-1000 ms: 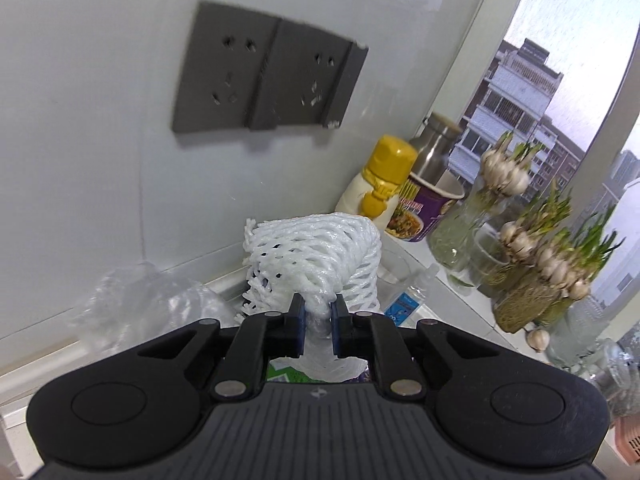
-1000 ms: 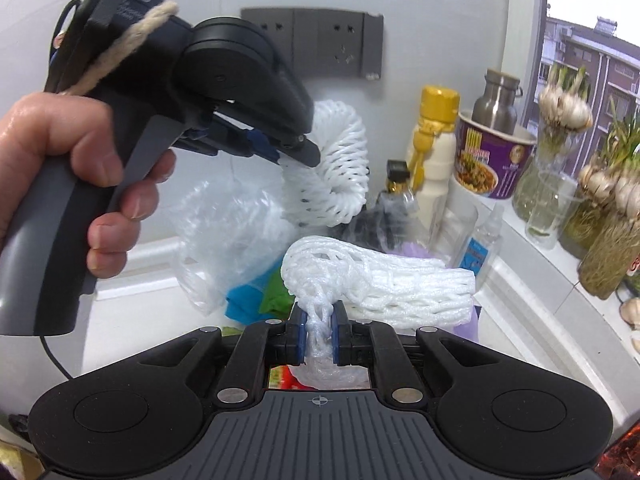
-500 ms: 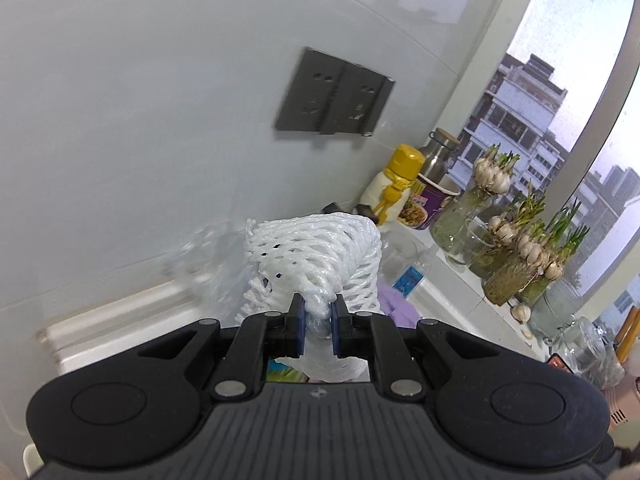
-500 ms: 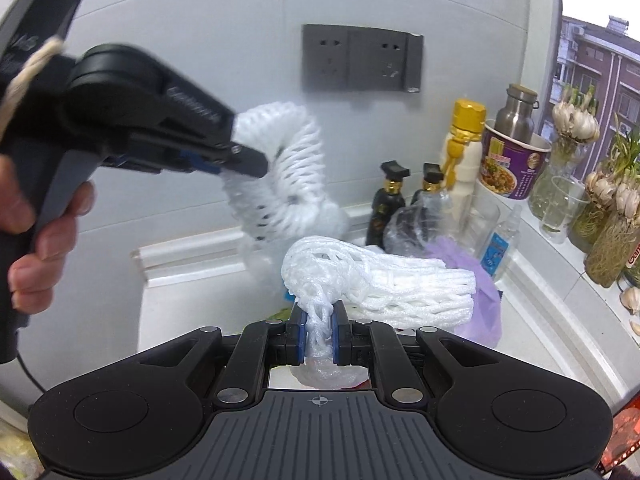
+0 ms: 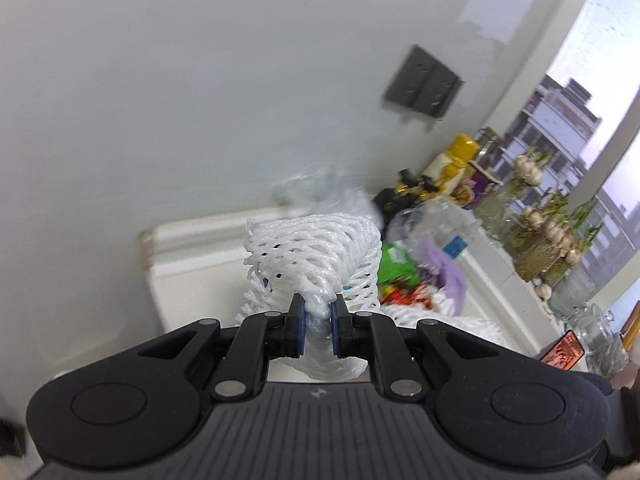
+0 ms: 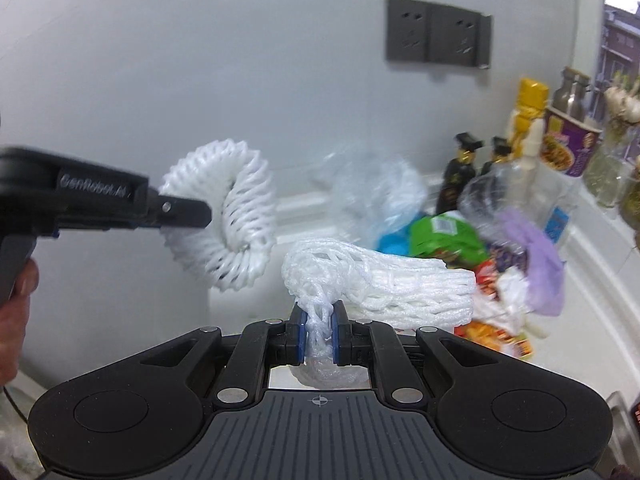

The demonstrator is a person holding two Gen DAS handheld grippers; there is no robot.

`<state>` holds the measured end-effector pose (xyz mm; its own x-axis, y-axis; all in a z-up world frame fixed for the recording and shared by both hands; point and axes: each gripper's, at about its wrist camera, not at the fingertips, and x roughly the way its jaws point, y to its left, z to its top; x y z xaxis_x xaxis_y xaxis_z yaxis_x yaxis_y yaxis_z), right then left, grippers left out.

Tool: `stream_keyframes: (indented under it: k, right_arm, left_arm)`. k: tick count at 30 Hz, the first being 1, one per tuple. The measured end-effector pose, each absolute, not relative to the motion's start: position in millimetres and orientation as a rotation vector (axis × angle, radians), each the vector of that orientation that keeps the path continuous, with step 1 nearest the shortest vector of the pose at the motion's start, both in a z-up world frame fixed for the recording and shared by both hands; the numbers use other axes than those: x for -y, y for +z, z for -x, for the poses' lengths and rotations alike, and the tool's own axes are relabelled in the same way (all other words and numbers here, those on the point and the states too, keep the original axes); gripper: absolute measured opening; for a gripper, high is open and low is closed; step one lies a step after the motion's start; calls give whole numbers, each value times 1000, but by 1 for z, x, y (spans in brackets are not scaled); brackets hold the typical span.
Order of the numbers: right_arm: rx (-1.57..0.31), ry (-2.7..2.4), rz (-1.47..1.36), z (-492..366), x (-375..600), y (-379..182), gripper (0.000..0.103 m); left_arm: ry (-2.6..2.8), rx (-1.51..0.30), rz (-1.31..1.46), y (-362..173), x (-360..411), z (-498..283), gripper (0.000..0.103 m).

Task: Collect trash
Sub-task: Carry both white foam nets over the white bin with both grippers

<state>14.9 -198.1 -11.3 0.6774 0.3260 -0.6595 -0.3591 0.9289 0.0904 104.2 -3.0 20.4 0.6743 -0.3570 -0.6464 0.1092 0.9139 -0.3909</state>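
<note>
Both hands are now carrying trash away from the pile. The left tongs are pressed together on a white foam fruit net, pinching a twisted corner of it, and the net hangs in the air in front of the grey wall. The right tongs pinch a second foam net in the same way; this one lies stretched out to the right of the fingers, also lifted off the bench. In the right view the left tongs show from the side, with their curled net at the tip.

The rest of the trash is left on the bench: a clear plastic bag, a green wrapper, a purple bag and red snack packets, lying close together near the dark bottles.

I judge this to be the carrying step. No bin is visible, so the next move calls for finding the place for the trash, bringing both nets above it and only then spreading the tongs. The foam is light and springy, so it may cling to the pads.

Compared with one second ago, both hands have drawn back and to the side: the wall socket looks smaller and further right in the left view, and the pile is more in the open. The grips have not changed.
</note>
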Motion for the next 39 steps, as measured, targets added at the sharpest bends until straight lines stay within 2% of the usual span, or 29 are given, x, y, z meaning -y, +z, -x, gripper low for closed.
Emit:
stream_keyframes:
  k: [25,39]
  right_arm:
    - [-918,766,251,-15,8,-81,10]
    - [-1166,827,206,-64,-71,-180,10]
  left_arm:
    - [169,-983,576,-95,-151,-29,11]
    - [264,-1084,657,-185,-180,-30,13]
